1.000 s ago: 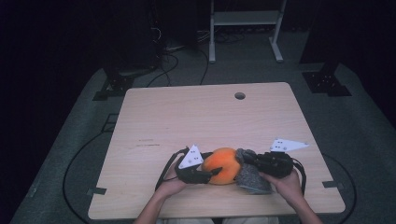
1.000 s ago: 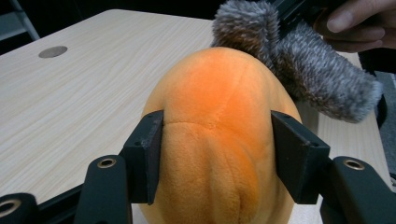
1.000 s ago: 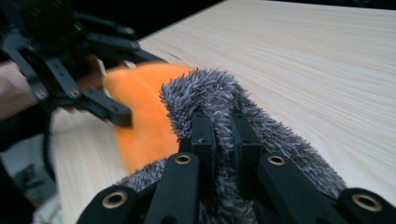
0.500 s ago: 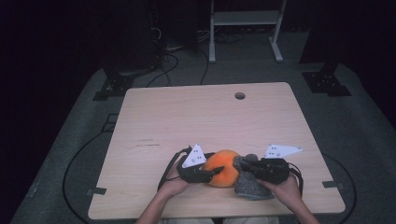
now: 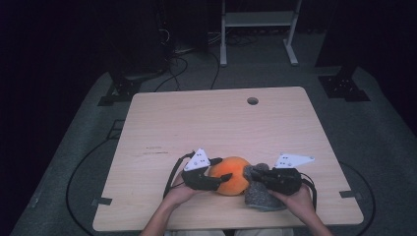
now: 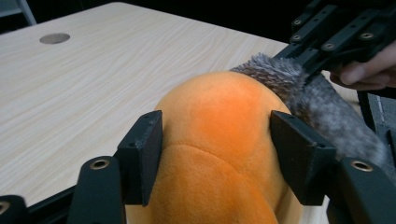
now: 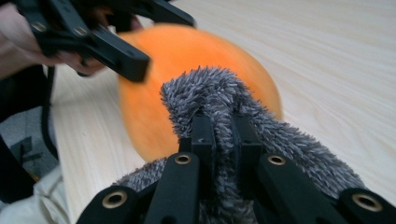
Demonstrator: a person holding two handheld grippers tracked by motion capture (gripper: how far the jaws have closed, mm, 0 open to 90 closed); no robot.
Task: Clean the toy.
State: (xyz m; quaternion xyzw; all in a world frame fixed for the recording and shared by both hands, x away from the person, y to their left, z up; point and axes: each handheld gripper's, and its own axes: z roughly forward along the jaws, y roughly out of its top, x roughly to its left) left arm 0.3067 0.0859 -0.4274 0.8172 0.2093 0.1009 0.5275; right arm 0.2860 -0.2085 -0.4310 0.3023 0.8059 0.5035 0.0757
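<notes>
An orange plush ball (image 5: 231, 176) lies near the table's front edge with a grey furry piece (image 5: 260, 196) against its right side. My left gripper (image 5: 220, 170) reaches around the ball's left end. In the left gripper view the ball (image 6: 219, 116) bulges between the pads (image 6: 142, 158), which touch both its sides. Those jaws have just been opening, with the plush still between them. My right gripper (image 5: 251, 173) is shut on a tuft of the grey fur (image 7: 210, 88), its jaws close together (image 7: 223, 135). The orange ball (image 7: 187, 51) lies just beyond that tuft.
The wooden table (image 5: 196, 123) has a round hole (image 5: 253, 101) near its far edge. Both hands work close to the front edge. Behind the table stand a white shelf frame (image 5: 255, 19) and dark stands, with cables (image 5: 83, 162) on the floor to the left.
My right gripper has shifted slightly left and toward the front edge, and the grey fur now hangs lower beneath it. The left gripper and the ball have stayed in place.
</notes>
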